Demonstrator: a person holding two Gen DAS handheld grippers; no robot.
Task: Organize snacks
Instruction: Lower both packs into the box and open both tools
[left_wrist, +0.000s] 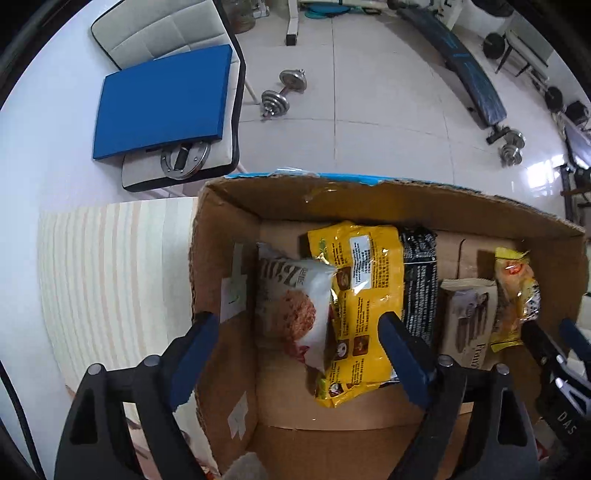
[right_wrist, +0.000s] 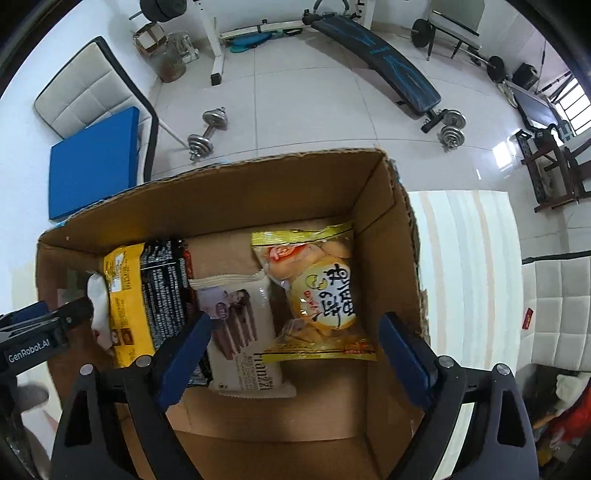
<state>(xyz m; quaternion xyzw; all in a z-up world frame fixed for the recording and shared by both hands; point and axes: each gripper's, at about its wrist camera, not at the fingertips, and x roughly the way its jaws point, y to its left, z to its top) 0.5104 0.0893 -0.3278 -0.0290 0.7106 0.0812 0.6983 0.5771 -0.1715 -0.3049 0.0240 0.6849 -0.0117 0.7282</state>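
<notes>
An open cardboard box (left_wrist: 406, 206) holds several snack packs. In the left wrist view a white cookie pack (left_wrist: 295, 310), a yellow noodle pack (left_wrist: 362, 306), a black pack (left_wrist: 421, 280), a beige wafer pack (left_wrist: 467, 317) and a yellow bun bag (left_wrist: 513, 295) lie side by side. My left gripper (left_wrist: 299, 332) is open and empty above the box's left part. In the right wrist view my right gripper (right_wrist: 295, 332) is open and empty above the wafer pack (right_wrist: 243, 332) and bun bag (right_wrist: 321, 295), inside the box (right_wrist: 402, 229).
The box stands on a white table with a striped mat (left_wrist: 110, 280). Beyond the table edge are a chair with a blue cushion (left_wrist: 162, 103), dumbbells (left_wrist: 282, 92) and a weight bench (right_wrist: 376, 55) on the tiled floor. Another white chair (right_wrist: 557, 310) is at the right.
</notes>
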